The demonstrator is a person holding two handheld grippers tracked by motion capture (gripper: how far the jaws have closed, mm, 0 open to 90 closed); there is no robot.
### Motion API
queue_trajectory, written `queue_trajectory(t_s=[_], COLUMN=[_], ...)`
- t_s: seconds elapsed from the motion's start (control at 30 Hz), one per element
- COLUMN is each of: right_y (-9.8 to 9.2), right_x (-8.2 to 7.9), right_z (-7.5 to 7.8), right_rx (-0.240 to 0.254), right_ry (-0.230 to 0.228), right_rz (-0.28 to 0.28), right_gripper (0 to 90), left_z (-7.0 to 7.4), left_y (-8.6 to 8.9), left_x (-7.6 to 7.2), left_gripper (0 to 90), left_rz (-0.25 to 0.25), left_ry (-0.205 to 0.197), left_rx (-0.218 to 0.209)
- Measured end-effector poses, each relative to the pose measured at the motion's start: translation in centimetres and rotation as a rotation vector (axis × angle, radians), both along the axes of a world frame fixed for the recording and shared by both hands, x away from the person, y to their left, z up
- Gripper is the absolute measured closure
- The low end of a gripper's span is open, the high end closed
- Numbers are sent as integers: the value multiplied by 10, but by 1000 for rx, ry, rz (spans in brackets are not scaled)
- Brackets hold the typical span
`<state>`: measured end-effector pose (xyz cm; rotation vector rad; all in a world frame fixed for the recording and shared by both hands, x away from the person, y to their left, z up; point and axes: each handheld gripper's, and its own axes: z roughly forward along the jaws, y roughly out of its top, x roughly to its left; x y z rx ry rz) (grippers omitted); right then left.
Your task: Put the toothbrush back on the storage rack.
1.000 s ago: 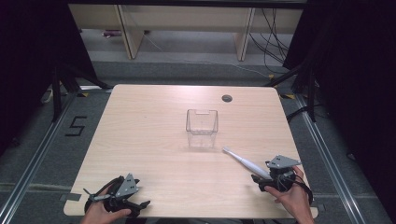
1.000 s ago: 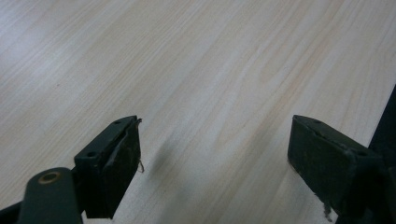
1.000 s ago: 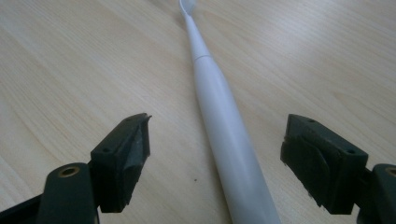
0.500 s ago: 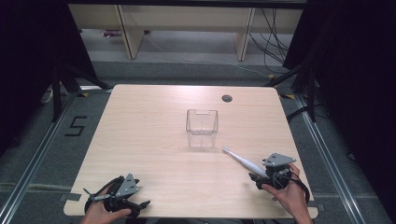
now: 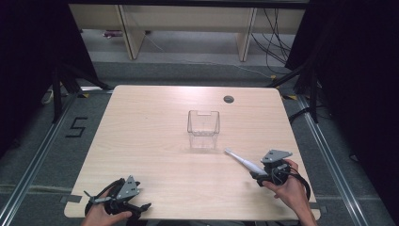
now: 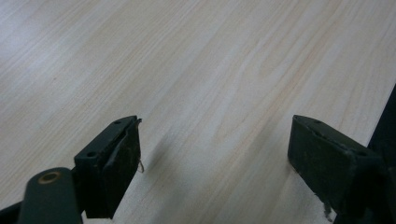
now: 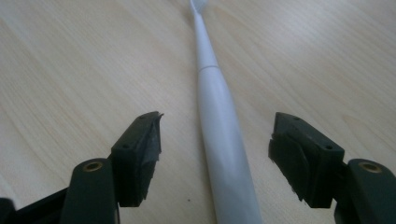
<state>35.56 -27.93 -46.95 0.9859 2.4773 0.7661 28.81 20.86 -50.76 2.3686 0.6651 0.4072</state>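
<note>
A white electric toothbrush lies flat on the wooden table, its head toward a clear plastic cup at the table's middle. My right gripper straddles the handle end. In the right gripper view the toothbrush runs between the jaws of my right gripper, which have just been closing. Gaps remain on both sides, so the pads do not touch it. At the front left corner, my left gripper rests low over bare wood. In its own view my left gripper is open and holds nothing.
A round cable hole sits in the table's far right part. Dark frame posts and cables stand beyond the table's sides. Both hands hold their grippers close to the table's front edge.
My right gripper has edged slightly left along the toothbrush handle. The left gripper, the toothbrush and the cup have not moved.
</note>
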Motion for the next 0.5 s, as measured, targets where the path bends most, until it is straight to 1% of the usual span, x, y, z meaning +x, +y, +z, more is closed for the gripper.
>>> queue_trajectory(t_s=[0.07,0.1,0.13,0.17,0.2,0.23,0.27,0.3,0.33,0.4,0.43,0.47,0.5], right_y=[2,2,3,4,4,5,5,5,6,6,8,7,8], right_x=[1,3,3,4,6,9,10,11,11,15,14,16,17], right_z=[-1,0,-2,-2,-1,-3,-4,-3,-4,-2,-2,-2,-1], right_rx=[-18,-34,-27,-32,-50,-52,-64,-62,-59,-72,-62,-72,-78], right_ry=[17,27,18,56,63,54,43,64,70,87,104,101,116], right_rz=[0,12,7,4,19,27,36,17,11,22,3,21,21], right_gripper=[346,346,346,352,355,357,358,358,358,358,363,367,371], left_z=[0,0,0,-1,0,0,1,1,0,0,0,0,0], left_y=[0,0,0,-1,-1,0,0,0,0,1,0,0,0], left_x=[0,0,0,-1,-1,0,0,0,0,1,1,1,0], left_gripper=[167,167,167,167,167,167,167,168,167,167,168,167,168], left_rz=[3,2,0,9,8,-1,0,0,1,1,2,2,2], left_ry=[-1,-1,0,10,10,-1,-1,-1,1,1,0,0,1], left_rx=[2,3,1,-7,-7,0,-3,-3,-3,1,2,2,-2])
